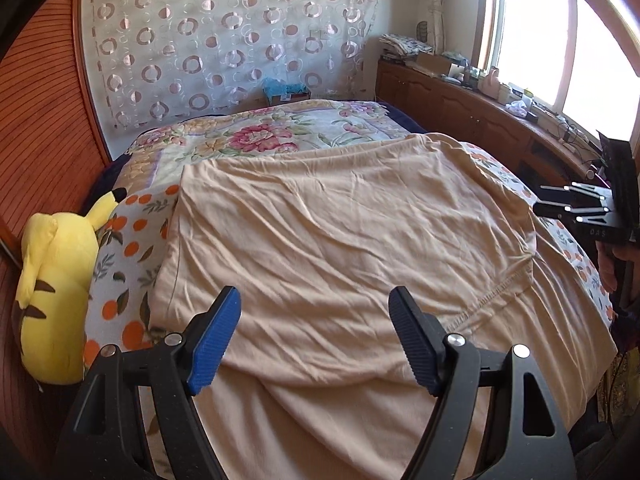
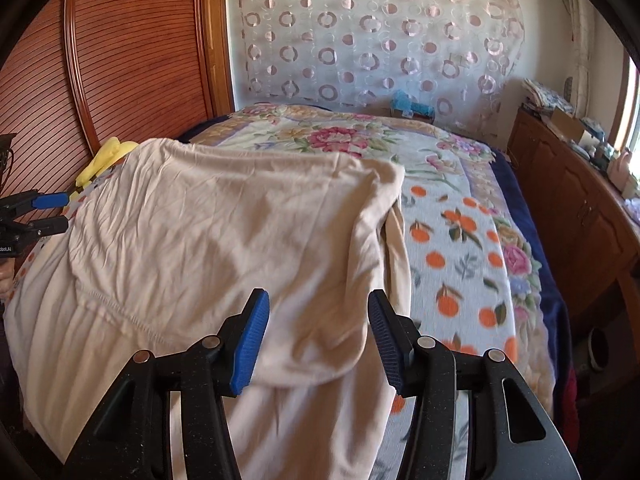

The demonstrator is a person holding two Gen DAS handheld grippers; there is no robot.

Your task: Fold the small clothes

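Wrinkled beige cotton garment [image 1: 340, 240] spread mid-frame over floral, orange-print bedspread [image 2: 460, 240], upper layer folded over; left gripper [image 1: 314, 340] jaws wide apart, empty; right gripper [image 2: 318, 336] jaws apart, empty; risk: loose fold slumping, snagged by a low pass.

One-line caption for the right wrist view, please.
Right gripper open above a beige garment folded over on the bed; left gripper at the far edge.

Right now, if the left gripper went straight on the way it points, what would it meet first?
Most likely the wrinkled peach cotton garment spread on the bed; the open left gripper points down at it with nothing in between, though depth is unclear.
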